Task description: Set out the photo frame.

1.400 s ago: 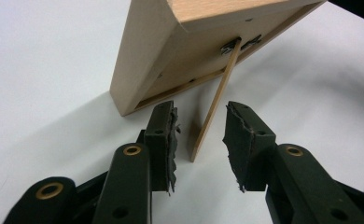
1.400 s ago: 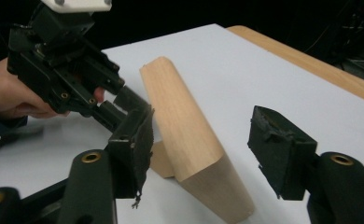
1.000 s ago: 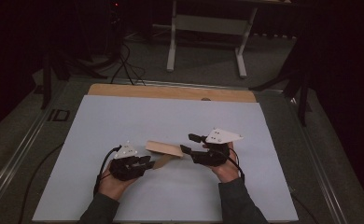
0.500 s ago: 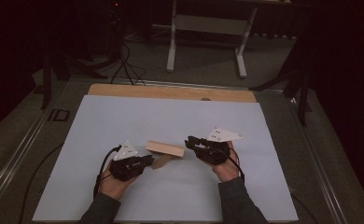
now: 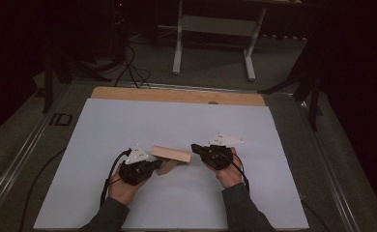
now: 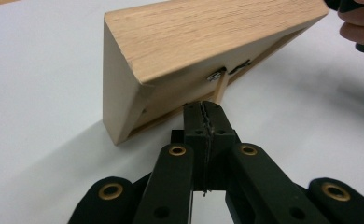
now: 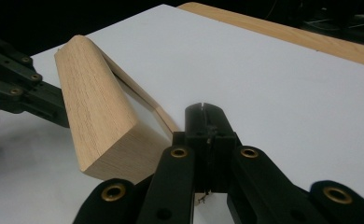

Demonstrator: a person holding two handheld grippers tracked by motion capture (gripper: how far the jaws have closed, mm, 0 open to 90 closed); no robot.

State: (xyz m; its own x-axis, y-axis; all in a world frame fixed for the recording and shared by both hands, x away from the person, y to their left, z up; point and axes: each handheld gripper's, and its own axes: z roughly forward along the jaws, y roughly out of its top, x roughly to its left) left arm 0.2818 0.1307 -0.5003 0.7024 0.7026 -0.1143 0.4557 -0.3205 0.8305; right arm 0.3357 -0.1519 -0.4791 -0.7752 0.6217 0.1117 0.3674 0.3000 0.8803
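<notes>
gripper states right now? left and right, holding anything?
Left gripper: jaws just closed, shut, tips at the wooden frame; a grip cannot be told.
Right gripper: jaws just closed, shut, nothing between them, beside the frame.

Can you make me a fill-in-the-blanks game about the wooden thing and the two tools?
1. The frame is made of ____.
2. It rests on a big ____ board.
3. The jaws of the left tool are ____.
4. The person holds ____ tools, the right tool being one.

Missing words: wood; white; shut; two
</notes>
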